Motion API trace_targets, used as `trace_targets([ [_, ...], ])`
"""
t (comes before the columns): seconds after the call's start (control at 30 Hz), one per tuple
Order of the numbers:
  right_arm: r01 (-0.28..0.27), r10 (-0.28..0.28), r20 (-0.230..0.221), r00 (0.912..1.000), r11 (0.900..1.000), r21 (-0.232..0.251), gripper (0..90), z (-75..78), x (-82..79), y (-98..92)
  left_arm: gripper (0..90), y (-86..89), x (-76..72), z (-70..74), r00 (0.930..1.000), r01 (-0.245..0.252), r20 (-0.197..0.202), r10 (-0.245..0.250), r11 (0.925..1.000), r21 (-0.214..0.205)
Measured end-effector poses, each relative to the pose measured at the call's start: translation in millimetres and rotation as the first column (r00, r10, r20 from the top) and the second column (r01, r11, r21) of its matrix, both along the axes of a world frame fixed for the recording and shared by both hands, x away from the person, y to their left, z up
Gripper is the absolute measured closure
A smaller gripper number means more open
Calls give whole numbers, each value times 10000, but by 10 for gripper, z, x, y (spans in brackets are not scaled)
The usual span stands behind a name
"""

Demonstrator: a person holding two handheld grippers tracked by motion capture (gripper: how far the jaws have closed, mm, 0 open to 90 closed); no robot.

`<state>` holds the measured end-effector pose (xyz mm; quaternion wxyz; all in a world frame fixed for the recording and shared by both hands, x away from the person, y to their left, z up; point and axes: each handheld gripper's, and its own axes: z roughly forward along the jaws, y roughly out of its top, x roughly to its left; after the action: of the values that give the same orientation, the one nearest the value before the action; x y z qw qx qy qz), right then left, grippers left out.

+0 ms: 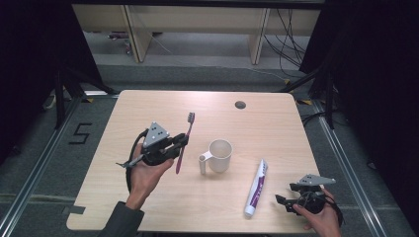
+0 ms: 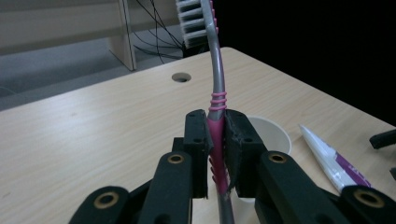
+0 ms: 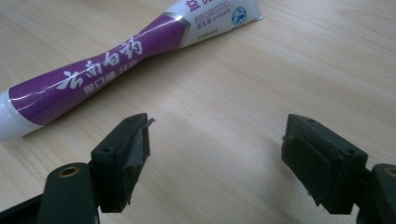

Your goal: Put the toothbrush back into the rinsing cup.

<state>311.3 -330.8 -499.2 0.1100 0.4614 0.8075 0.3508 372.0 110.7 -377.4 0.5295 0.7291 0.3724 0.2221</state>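
Cup: white, handled, upright at table centre.
Tube: purple-white toothpaste, lying right of the cup.
Table: light wood.

The right gripper is hovering with its jaws standing wide apart — nothing between them. A purple-and-white toothpaste tube is lying near, on the light wooden table.

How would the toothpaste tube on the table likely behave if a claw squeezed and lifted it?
The toothpaste tube looks pinched at its middle, so it probably dents and sags. Its glossy skin may slip. Lying flat with a flattened end, it seems unlikely to roll.
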Motion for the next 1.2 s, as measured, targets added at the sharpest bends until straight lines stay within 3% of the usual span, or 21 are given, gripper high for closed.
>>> trace_targets([
  [0.33, -11, 11, 63, 10000, 9999, -111, 243, 3, 1, -9, 796, -322, 186, 41, 9987, 153, 482, -152, 9999, -23],
  [0.37, -116, 122, 276, 9995, 9997, -208, 243, -9, 8, -18, 795, -344, 202, 41, 9984, 143, 552, -140, 9999, -55],
  [0.47, -184, 192, 368, 9991, 9996, -226, 242, -14, 16, -24, 795, -401, 248, 29, 9976, 99, 692, -90, 9999, -137],
  [0.57, -19, 20, 38, 10000, 9999, -102, 243, 2, 0, -9, 796, -443, 290, 3, 9967, 48, 809, -25, 9996, -281],
  [0.83, 55, -56, -123, 9999, 10000, -58, 242, 2, -5, -2, 796, -546, 349, -60, 9952, 91, 975, -49, 9990, -432],
  [0.9, -52, 52, 33, 10000, 10000, -74, 242, 1, 1, -9, 795, -555, 355, -78, 9943, 115, 1066, -69, 9990, -425],
  [1.17, -23, 23, -69, 10000, 10000, -76, 242, 1, -2, -6, 795, -530, 358, -186, 9933, 11, 1153, 67, 9977, -678],
  [1.2, -402, 410, 439, 9982, 9990, -204, 243, -25, 28, -25, 795, -528, 359, -195, 9933, 30, 1158, 47, 9978, -661],
])
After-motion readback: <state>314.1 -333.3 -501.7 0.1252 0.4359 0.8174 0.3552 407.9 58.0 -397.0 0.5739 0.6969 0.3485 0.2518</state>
